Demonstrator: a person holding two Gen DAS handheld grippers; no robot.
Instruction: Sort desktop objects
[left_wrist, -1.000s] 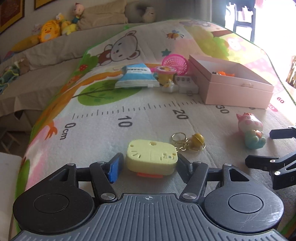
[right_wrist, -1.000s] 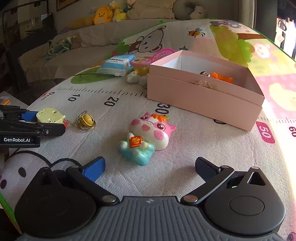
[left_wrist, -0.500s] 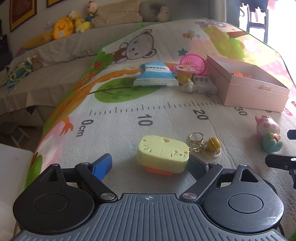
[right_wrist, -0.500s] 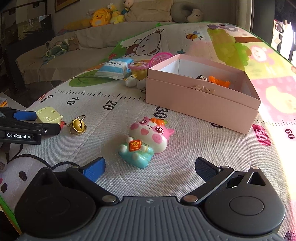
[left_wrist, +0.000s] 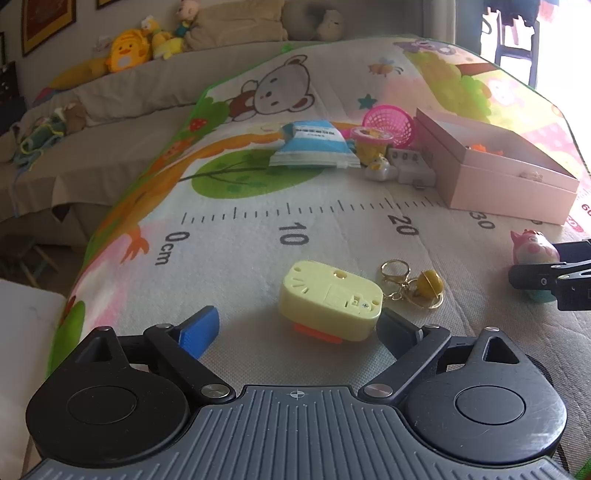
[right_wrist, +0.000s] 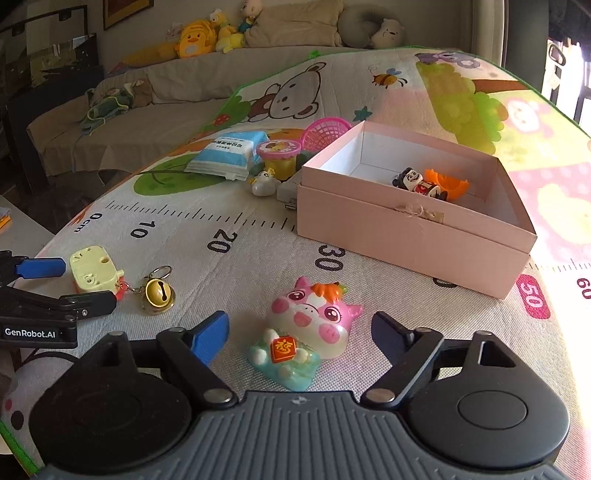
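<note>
A pale yellow toy box (left_wrist: 330, 299) with an orange underside lies on the mat, chained to a gold bell (left_wrist: 428, 284). My left gripper (left_wrist: 295, 328) is open, its right finger (left_wrist: 397, 330) touching the box and its blue finger (left_wrist: 197, 330) well to the left. A pink pig toy (right_wrist: 306, 328) lies on the mat between the fingers of my open right gripper (right_wrist: 299, 332). The open pink box (right_wrist: 417, 206) holds a small figure (right_wrist: 415, 182) and an orange piece (right_wrist: 447, 184). The yellow box (right_wrist: 94, 271) and the left gripper (right_wrist: 59, 282) show in the right wrist view.
At the back a blue-white packet (left_wrist: 314, 147), a pink basket (left_wrist: 388, 125), a yellow cup (left_wrist: 371, 142), a small white duck (left_wrist: 380, 170) and a white block (left_wrist: 412, 166) cluster left of the pink box (left_wrist: 495, 173). A sofa with plush toys (left_wrist: 127, 55) stands behind.
My left gripper has opened off the yellow box and drawn back a little to the left. My right gripper has moved forward so the pig toy lies between its fingers.
</note>
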